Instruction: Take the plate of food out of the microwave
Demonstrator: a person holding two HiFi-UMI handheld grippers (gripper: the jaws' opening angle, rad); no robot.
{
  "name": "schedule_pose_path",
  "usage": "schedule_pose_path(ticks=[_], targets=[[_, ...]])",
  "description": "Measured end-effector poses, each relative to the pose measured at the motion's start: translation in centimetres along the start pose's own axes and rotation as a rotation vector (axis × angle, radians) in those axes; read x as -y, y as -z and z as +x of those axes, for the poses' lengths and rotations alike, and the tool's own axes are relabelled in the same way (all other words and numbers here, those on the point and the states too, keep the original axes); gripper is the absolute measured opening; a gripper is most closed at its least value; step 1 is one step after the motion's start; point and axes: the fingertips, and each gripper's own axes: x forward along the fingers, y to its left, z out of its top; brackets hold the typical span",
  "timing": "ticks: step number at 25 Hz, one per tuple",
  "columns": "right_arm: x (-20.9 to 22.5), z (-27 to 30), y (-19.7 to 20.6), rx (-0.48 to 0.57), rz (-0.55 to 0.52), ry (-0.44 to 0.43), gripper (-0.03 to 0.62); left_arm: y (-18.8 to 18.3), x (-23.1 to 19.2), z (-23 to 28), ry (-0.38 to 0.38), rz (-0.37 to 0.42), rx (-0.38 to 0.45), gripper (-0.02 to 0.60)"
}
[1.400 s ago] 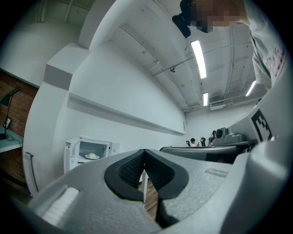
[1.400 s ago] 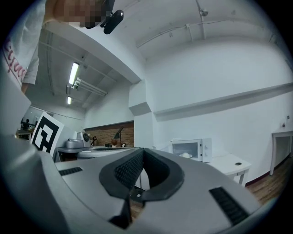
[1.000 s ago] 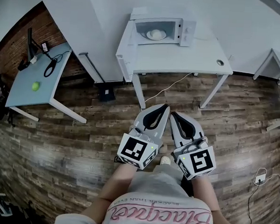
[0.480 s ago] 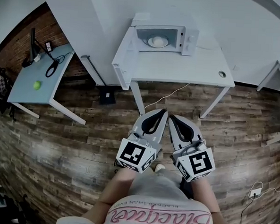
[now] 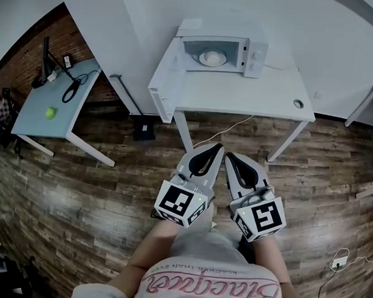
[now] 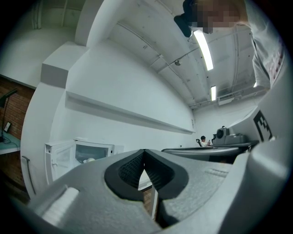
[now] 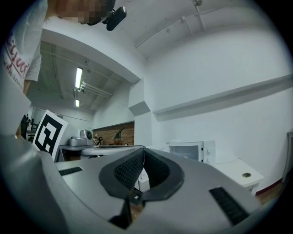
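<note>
A white microwave (image 5: 222,54) stands at the back of a white table (image 5: 240,95), its door (image 5: 167,65) swung open to the left. Inside it a white plate with pale food (image 5: 212,57) shows. The microwave (image 6: 82,154) also appears small in the left gripper view, and the microwave (image 7: 191,151) shows in the right gripper view. Both grippers are held side by side in front of the person, well short of the table. My left gripper (image 5: 221,146) is shut and empty. My right gripper (image 5: 228,155) is shut and empty too.
A light blue table (image 5: 51,102) at the left carries a green ball (image 5: 49,113), a lamp and cables. A dark box (image 5: 143,127) lies on the wooden floor by the white table's leg. A cable (image 5: 222,130) trails under the table. Another white table's corner (image 5: 371,100) stands at the right.
The table and microwave have shifted a little in the head view as the person walked forward. Both grippers stay shut, side by side.
</note>
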Motion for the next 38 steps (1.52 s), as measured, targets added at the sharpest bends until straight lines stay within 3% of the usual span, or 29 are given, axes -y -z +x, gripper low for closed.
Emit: schedule_pose_path(ticks=[15,32,38], targets=[[3.6,3.8,1.6,-0.025,-0.011,0.030,0.012,1.6,-3.7,4.5,0.008,-0.026,0.008,0.005],[9.3,12.5,2.1,-0.023,-0.026,0.021,0.012,3.1,-11.3,12.0,-0.011,-0.066,-0.001,0.005],[10.8,15.5,2.0,-0.005,-0.042,-0.035,0.012,3.5,-14.2,14.7,-0.038,-0.053,-0.009,0.005]])
